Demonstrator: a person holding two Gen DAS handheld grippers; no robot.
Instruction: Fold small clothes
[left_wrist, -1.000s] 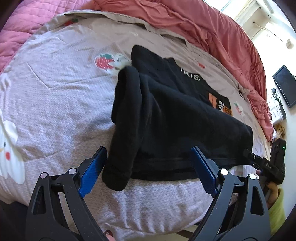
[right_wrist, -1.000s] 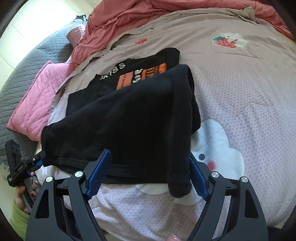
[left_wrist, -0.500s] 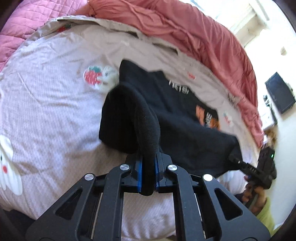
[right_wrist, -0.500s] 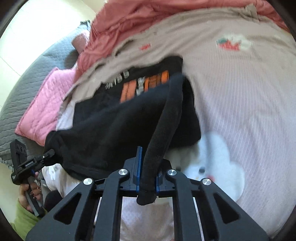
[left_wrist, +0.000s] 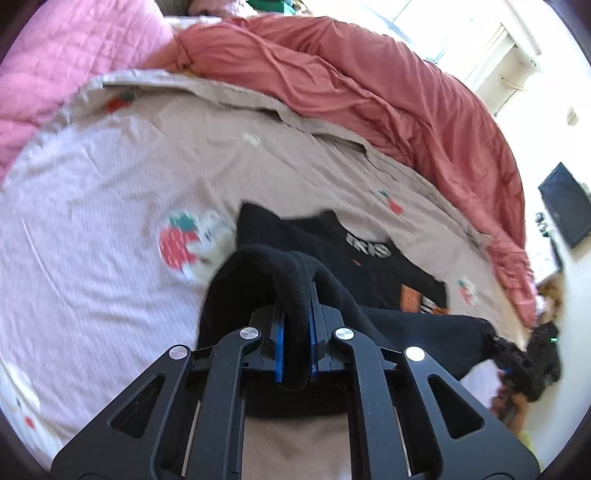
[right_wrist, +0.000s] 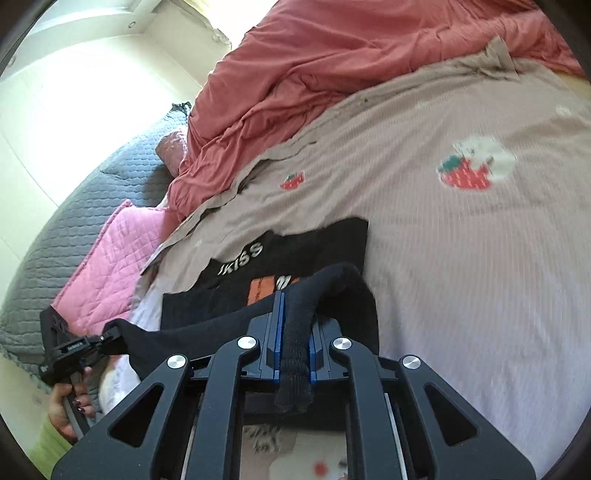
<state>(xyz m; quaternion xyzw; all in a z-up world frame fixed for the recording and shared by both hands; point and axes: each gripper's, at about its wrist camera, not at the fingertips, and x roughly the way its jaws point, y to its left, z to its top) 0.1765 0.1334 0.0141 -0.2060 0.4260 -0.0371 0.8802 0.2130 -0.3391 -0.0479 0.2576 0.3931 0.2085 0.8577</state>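
Lifted higher, fuzzy black garment (left_wrist: 295, 273), both grippers clamped

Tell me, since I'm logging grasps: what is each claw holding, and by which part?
Both hold the black garment: the left claw and the right claw each pinch a bunched edge at opposite ends.

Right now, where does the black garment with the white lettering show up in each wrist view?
Left wrist: the black garment lies centre, its near edge clamped in the left gripper; lettering right of centre.
Right wrist: the black garment lies centre-left, its edge clamped in the right gripper; lettering upper left.
Shared landmark: the big strawberry print on the sheet.
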